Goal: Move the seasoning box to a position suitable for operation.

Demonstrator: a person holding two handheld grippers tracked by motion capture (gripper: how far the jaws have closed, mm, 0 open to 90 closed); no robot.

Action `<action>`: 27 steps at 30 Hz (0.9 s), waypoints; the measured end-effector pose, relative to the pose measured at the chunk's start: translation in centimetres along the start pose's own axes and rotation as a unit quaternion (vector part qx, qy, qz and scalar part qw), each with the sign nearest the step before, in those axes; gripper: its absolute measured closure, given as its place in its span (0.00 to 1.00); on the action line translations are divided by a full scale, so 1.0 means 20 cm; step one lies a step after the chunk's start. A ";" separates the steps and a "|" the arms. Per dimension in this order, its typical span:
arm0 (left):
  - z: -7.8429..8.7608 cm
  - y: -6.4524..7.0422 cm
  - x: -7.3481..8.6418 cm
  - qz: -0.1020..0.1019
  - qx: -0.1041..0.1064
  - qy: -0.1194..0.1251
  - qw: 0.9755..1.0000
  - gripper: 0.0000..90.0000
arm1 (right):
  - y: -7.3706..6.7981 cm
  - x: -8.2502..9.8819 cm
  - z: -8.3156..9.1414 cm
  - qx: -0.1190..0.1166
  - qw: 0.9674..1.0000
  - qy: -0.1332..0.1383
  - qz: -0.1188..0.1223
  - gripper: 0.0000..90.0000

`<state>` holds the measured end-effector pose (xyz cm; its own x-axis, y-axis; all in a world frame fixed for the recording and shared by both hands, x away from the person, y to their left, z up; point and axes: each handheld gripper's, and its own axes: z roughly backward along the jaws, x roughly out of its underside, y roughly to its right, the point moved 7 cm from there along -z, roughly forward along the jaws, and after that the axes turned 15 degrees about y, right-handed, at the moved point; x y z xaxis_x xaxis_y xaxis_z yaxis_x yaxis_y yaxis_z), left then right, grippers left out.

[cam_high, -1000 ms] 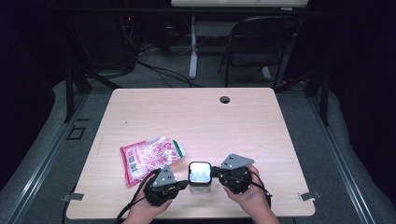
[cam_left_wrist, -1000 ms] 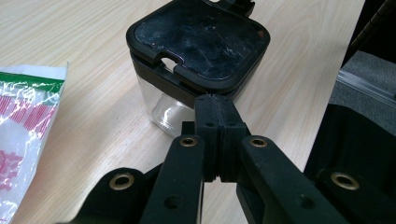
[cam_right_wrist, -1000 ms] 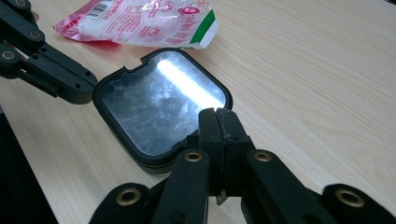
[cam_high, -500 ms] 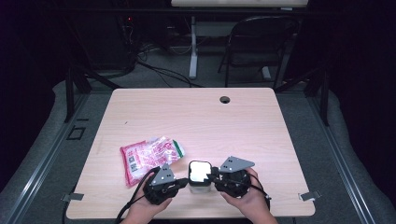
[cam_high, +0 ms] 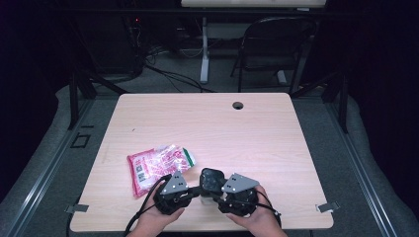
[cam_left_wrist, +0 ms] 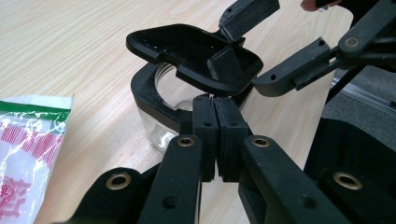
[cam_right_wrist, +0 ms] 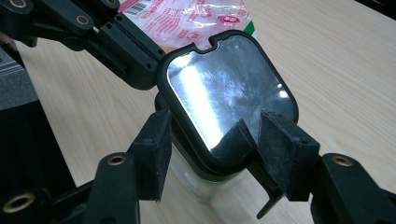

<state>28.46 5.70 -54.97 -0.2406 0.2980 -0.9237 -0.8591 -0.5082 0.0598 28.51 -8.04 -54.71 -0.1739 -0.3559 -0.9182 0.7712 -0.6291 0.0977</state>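
While the left hand-held gripper [cam_left_wrist: 215,135] stays clenched on the clear jar's [cam_left_wrist: 156,123] black collar, its hinged lid [cam_right_wrist: 226,93] tips up.
Right hand-held gripper [cam_right_wrist: 212,151] just released, jaws straddling the lid (rigid, slick, light; grip the collar).

Snack packet [cam_high: 159,166] on wooden table [cam_high: 257,133]

Nothing here reads clearly to me. The packet [cam_right_wrist: 187,18] lying on the bench [cam_right_wrist: 336,70] past my fingers carries a barcode near its edge and red printing with a small round red emblem, but the characters are too small and creased to make out. The barcode's digits blur.
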 end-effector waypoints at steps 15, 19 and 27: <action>-0.01 -0.01 -0.02 -0.002 0.004 0.006 1.000 0.97 | -0.02 0.01 -0.01 0.027 0.999 0.009 0.021 0.50; -0.02 -0.01 -0.02 -0.002 0.001 0.009 1.000 0.95 | -0.01 0.01 -0.01 0.033 0.999 0.009 0.021 0.50; -0.05 -0.02 0.01 -0.007 -0.001 -0.002 1.000 0.93 | -0.01 0.01 0.01 0.038 0.999 0.013 0.014 0.51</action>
<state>29.12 5.17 -55.59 -0.2310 0.3075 -0.9231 -0.8609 -0.5067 0.0466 28.33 -8.10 -54.82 -0.1359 -0.3573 -0.9240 0.7268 -0.6698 0.1521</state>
